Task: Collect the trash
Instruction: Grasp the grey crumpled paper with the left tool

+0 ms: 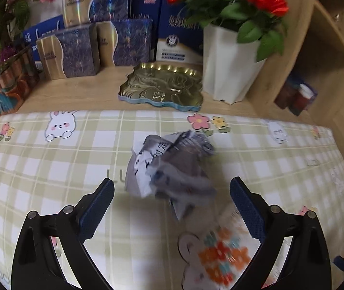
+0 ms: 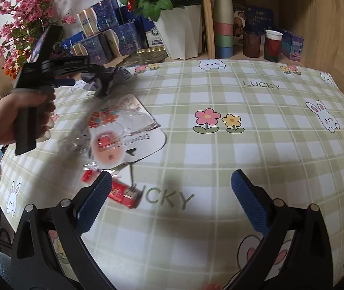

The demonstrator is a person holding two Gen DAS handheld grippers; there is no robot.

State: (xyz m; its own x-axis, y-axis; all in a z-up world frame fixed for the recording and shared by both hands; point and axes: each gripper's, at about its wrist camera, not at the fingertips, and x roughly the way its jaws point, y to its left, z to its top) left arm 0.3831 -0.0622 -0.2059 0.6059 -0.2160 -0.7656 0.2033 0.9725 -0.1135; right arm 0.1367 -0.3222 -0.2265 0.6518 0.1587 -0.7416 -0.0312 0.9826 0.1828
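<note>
we hold the left gripper (image 1: 172, 207) low over the table (image 1: 51, 169) with its fingers (image 1: 99, 207) spread wide apart, one on each side of the crumpled paper ball (image 1: 172, 166) at the centre of the left wrist view; the paper sits between the tips but nothing touches it, so we judge this as lining up for a grasp rather than a hold. just below the paper, at the lower middle of that frame, lies a clear printed wrapper (image 1: 218, 258), blurred, close enough that closing low might catch it too. the right gripper (image 2: 172, 207) hangs with its fingers (image 2: 249, 207) equally wide and nothing between them; a small red packet (image 2: 123, 194) lies just beside its left fingertip at the lower left of the right wrist view, probably its next piece of trash. from there we see the hand (image 2: 14, 118) gripping the left tool at the left edge. behind the paper, the gold tin (image 1: 162, 84) and white flower pot (image 1: 230, 65) stand at the upper centre, well apart, so the approach is open. the right half of the cloth is bare, giving room to move. we see no bin in either view.
</note>
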